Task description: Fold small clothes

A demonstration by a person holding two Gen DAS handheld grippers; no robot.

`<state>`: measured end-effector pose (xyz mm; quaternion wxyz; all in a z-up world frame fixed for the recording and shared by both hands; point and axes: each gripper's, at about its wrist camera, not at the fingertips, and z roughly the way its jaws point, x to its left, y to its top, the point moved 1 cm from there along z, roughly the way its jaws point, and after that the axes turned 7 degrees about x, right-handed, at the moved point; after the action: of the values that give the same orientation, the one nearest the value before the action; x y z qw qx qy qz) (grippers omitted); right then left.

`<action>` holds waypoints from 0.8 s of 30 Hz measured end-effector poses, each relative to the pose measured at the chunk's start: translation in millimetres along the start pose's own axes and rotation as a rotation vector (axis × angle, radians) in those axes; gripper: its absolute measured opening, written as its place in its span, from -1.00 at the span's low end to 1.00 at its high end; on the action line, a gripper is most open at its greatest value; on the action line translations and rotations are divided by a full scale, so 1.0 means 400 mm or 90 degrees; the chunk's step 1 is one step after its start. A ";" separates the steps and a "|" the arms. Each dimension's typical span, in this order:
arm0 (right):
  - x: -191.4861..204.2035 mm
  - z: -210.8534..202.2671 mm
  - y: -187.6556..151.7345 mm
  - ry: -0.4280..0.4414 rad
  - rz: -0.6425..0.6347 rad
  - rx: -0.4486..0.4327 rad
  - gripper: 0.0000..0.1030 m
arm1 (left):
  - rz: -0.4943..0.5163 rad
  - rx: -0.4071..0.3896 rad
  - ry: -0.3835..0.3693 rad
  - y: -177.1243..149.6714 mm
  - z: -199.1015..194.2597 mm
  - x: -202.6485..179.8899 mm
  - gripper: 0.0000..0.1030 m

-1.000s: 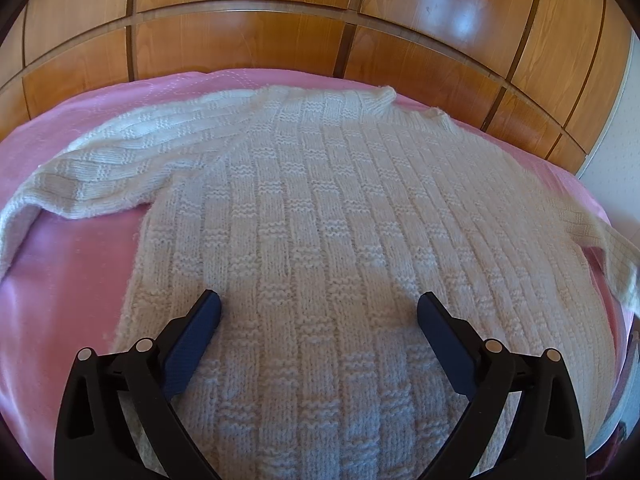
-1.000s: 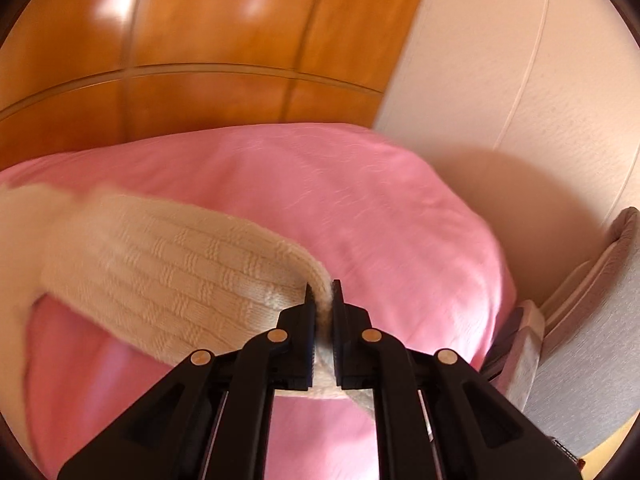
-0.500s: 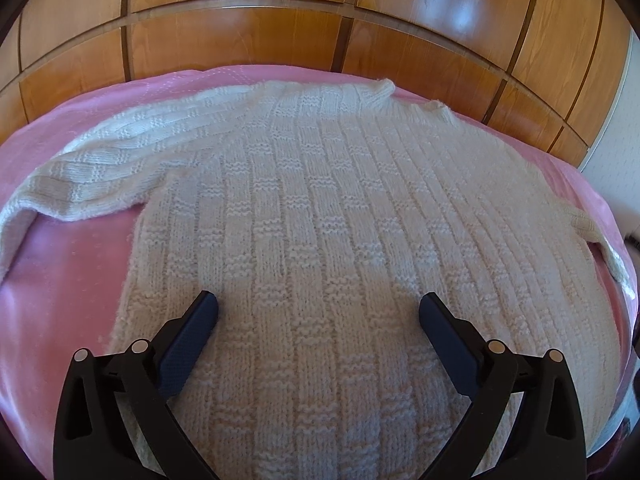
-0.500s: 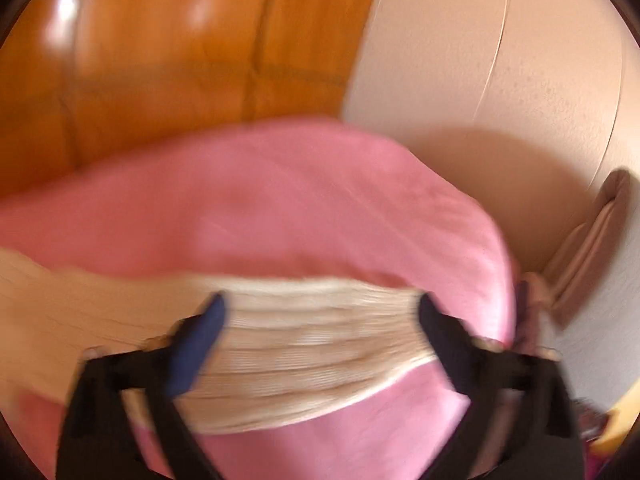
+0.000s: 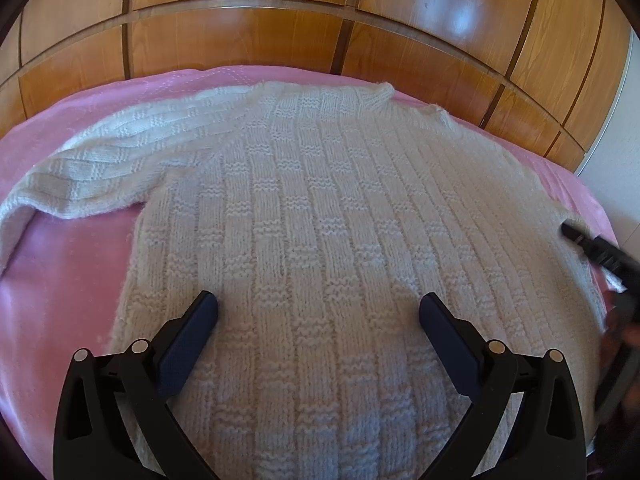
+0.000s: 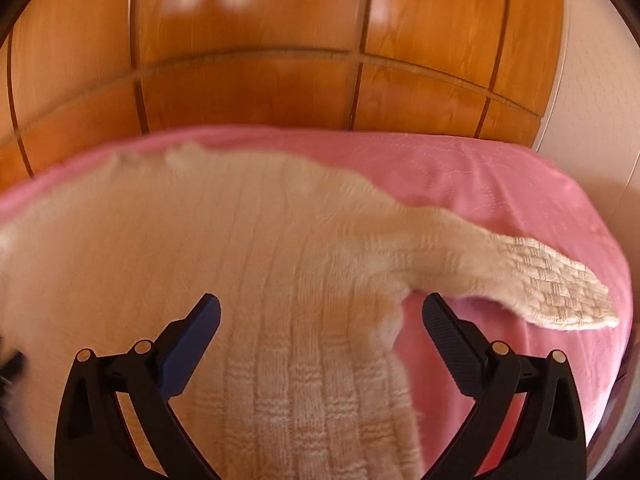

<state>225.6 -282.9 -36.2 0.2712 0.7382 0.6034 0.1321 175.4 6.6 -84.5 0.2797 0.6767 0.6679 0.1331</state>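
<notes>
Cream knit sweater [image 5: 320, 220] flat on pink bedspread [image 5: 60, 280]

The left gripper [image 5: 318, 312] is a black plastic frame whose two arms splay into a wide V, each arm cut with a long triangular slot and fixed with two round silver rivets near its upper end. Its fingers [image 5: 188, 344] are flat, dark navy pads with rounded tips. The right gripper [image 6: 320, 314] has the same black slotted frame and silver rivets, with navy fingers [image 6: 452, 344] showing a fine ribbed grip texture.
</notes>
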 end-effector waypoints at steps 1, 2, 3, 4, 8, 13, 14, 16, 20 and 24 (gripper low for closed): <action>0.002 0.029 -0.003 -0.011 -0.006 0.030 0.96 | -0.001 -0.001 -0.002 0.000 0.000 0.001 0.93; 0.000 0.050 0.000 -0.008 -0.002 0.048 0.96 | -0.002 -0.002 -0.005 -0.001 -0.002 0.002 0.93; -0.001 0.048 -0.003 0.008 0.013 0.052 0.96 | -0.004 -0.003 -0.007 -0.001 -0.003 0.003 0.93; -0.012 0.049 -0.005 0.017 0.025 0.055 0.96 | -0.007 -0.005 -0.012 0.000 -0.005 0.005 0.93; -0.024 0.061 -0.008 0.042 0.043 0.065 0.96 | -0.059 -0.017 -0.068 0.013 -0.038 0.043 0.93; -0.029 0.069 -0.008 0.054 0.053 0.067 0.96 | -0.242 -0.087 -0.105 0.006 -0.132 0.226 0.93; -0.025 0.067 -0.004 0.051 0.051 0.067 0.96 | -0.276 -0.097 -0.102 -0.001 -0.143 0.263 0.93; -0.016 0.062 -0.002 0.049 0.049 0.066 0.96 | -0.383 -0.118 -0.069 -0.036 -0.173 0.378 0.92; -0.018 0.060 -0.004 0.050 0.051 0.066 0.96 | -0.532 -0.157 -0.028 -0.127 -0.215 0.527 0.22; -0.016 0.060 -0.004 0.049 0.050 0.066 0.96 | -0.575 -0.205 -0.038 -0.162 -0.246 0.606 0.13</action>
<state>235.2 -294.9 -55.9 0.2038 0.7686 0.5902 0.1393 84.7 260.3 -87.9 0.4301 0.2705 0.8575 0.0807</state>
